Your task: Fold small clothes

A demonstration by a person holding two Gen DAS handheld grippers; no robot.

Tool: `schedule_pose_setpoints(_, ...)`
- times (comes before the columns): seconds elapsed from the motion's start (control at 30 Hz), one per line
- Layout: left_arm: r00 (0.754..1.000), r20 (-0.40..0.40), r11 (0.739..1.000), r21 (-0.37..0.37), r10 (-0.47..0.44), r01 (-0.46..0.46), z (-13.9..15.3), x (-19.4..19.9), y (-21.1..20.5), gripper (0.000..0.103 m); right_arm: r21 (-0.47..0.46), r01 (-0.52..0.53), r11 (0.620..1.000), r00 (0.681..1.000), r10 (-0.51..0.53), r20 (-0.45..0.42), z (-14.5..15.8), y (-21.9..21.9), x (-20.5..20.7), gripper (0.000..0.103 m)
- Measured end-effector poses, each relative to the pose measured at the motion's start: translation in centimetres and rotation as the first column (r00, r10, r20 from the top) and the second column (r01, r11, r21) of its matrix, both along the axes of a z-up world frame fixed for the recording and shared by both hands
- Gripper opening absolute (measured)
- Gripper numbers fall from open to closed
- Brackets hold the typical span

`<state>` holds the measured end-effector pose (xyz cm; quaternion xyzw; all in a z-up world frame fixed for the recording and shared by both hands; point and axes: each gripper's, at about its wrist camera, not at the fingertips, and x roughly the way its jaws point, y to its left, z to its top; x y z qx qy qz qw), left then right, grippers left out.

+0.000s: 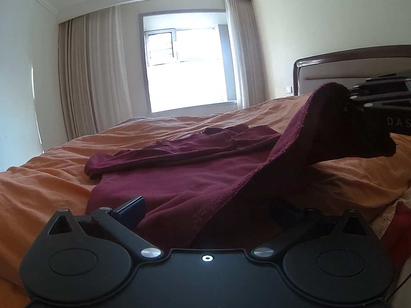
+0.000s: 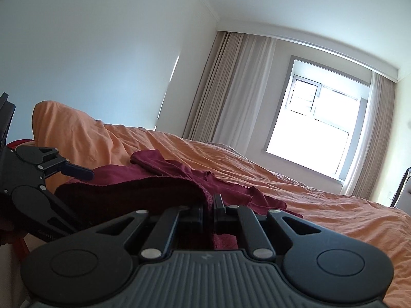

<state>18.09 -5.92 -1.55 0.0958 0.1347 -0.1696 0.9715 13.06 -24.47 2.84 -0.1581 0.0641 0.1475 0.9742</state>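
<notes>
One maroon garment (image 1: 205, 177) is lying spread on the bed (image 1: 51, 179), a small long-sleeved top of soft knit fabric in a deep wine colour. A sleeve (image 1: 159, 154) is lying folded across its body, the cuff ending near the left side of the cloth in the left wrist view. Stitched seams are showing along the hem, and the far part of the top, near the neckline, is looking rumpled. One edge of the garment is rising off the bed in a steep tent, its underside falling into shadow.

That raised edge is sitting pinched in the right hand-held gripper (image 2: 211, 206), whose jaws are pressing together on a thin fold of the maroon cloth; in the left wrist view the same right hand-held gripper (image 1: 352, 102) is showing at the right edge with the fabric draping down from it.

The left hand-held gripper (image 1: 205, 210) is sitting low at the near hem with its jaws spread wide. One finger (image 1: 131, 211) is showing beside the cloth, while the other is lying hidden under the lifted fabric, so whether it is touching cannot be told.

Around the garment, the orange bedcover is lying wrinkled. Beyond it, beige curtains (image 1: 90, 77) are flanking a bright window (image 1: 190, 71), and a dark headboard (image 1: 334, 61) is standing at the right.
</notes>
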Motion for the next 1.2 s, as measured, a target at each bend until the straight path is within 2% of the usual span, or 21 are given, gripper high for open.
schedule_pose_setpoints(0.13,0.998,0.045,0.999,0.0,0.045,-0.045,0.5,-0.3,0.1,0.097,0.002,0.004,1.0,1.0,-0.004,-0.014,-0.2,-0.4,-0.4,0.008)
schedule_pose_setpoints(0.3,0.991,0.102,0.992,0.089,0.083,-0.092,0.6,-2.3,1.5,0.087,0.003,0.017,1.0,1.0,-0.017,-0.013,-0.5,-0.7,-1.5,0.008)
schedule_pose_setpoints(0.4,0.98,0.15,0.979,0.135,0.132,-0.153,0.6,-4.4,2.7,0.085,-0.002,0.017,1.0,1.0,-0.017,-0.02,-0.9,-0.5,-2.1,0.008)
schedule_pose_setpoints(0.7,0.966,0.189,0.967,0.145,0.179,-0.208,-0.2,-7.8,4.2,0.081,-0.015,0.033,0.999,0.999,-0.033,-0.03,-1.2,0.1,-2.2,0.009)
schedule_pose_setpoints(0.83,0.964,0.181,0.971,0.104,0.193,-0.213,-0.2,-8.3,4.4,0.079,-0.018,0.041,0.999,0.998,-0.042,-0.039,-1.5,0.3,-2.3,0.009)
schedule_pose_setpoints(0.93,0.968,0.172,0.973,0.114,0.18,-0.201,-0.6,-8.2,4.3,0.069,-0.041,0.049,0.998,0.998,-0.05,-0.04,-1.9,0.6,-2.4,0.009)
schedule_pose_setpoints(1.0,0.974,0.156,0.971,0.145,0.165,-0.188,-1.0,-8.0,4.1,0.058,-0.062,0.061,0.996,0.997,-0.063,-0.037,-2.1,0.8,-2.5,0.009)
schedule_pose_setpoints(1.13,0.973,0.18,0.952,0.244,0.143,-0.185,-2.0,-8.2,3.3,0.052,-0.089,0.075,0.993,0.996,-0.079,-0.043,-2.8,1.1,-2.9,0.009)
schedule_pose_setpoints(1.2,0.973,0.193,0.94,0.29,0.126,-0.179,-2.3,-8.4,2.8,0.036,-0.112,0.086,0.99,0.995,-0.09,-0.033,-3.2,1.4,-3.3,0.009)
